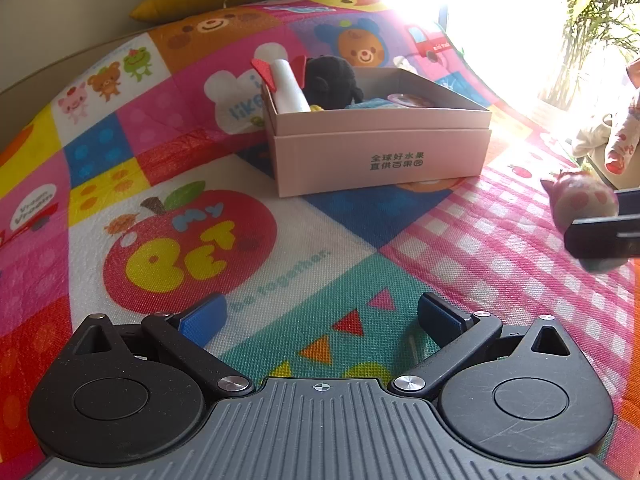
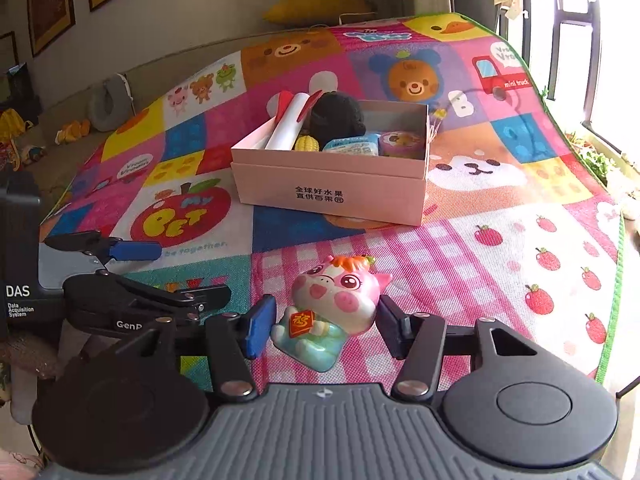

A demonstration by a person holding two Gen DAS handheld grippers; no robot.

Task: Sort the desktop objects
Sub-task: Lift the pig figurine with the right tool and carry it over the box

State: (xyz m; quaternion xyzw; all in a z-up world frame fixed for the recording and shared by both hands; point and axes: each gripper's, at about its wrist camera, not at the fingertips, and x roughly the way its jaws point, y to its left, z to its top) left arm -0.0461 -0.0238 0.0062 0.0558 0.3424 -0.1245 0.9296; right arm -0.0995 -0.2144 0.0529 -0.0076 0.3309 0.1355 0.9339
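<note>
A pink and white squishy pig toy with a teal body lies between the blue pads of my right gripper, which is shut on its sides just above the play mat. The left wrist view shows the same toy at the far right, behind a black right fingertip. My left gripper hangs open over the mat with nothing between its fingers. The pink cardboard box stands mid-mat, holding a white roll, a black plush, a toy corn cob, a blue packet and a purple tub.
A colourful cartoon play mat covers the floor, its green edge at the right by a bright window and plants. A yellow cushion lies beyond the mat. Toys and a grey pillow lie off the mat at the left. A clothed person is at the right.
</note>
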